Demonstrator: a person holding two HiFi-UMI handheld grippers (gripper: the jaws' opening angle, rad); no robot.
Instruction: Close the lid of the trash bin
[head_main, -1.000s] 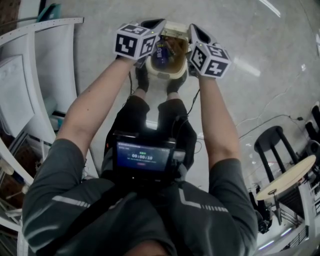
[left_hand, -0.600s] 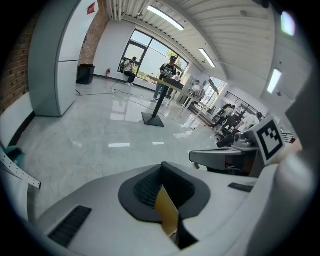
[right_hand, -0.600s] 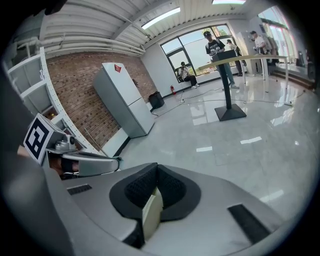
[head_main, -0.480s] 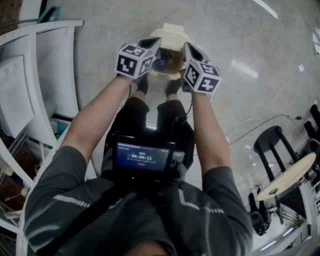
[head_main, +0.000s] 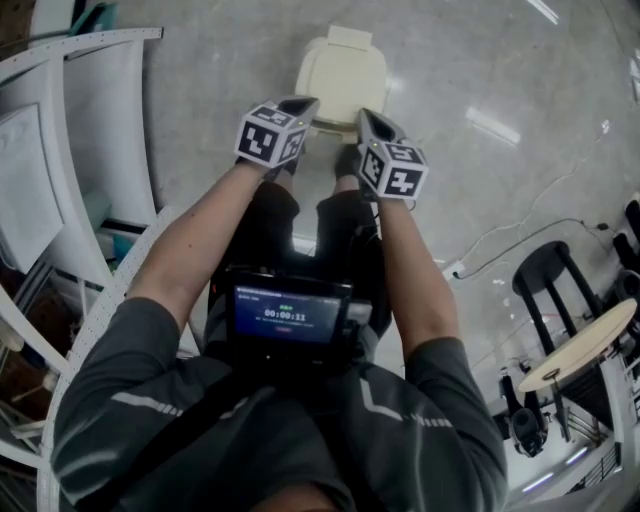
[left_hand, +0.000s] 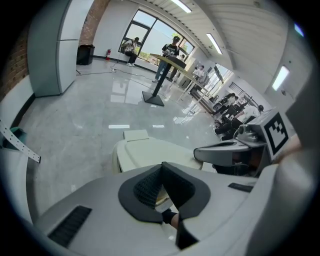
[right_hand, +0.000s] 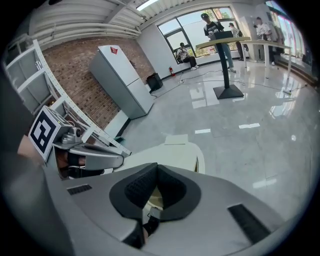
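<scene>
The trash bin (left_hand: 119, 160) stands at twelve o'clock with its lid (head_main: 341, 75) flat down, so left gripper (head_main: 302, 104) and right gripper (head_main: 363, 116), jaws together and empty, hover at its seven and five o'clock, apparently finished.

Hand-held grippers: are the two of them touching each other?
Apart. The head view shows a clear gap, with the person's shoe in it, between the left hand-held gripper and the right hand-held gripper.
</scene>
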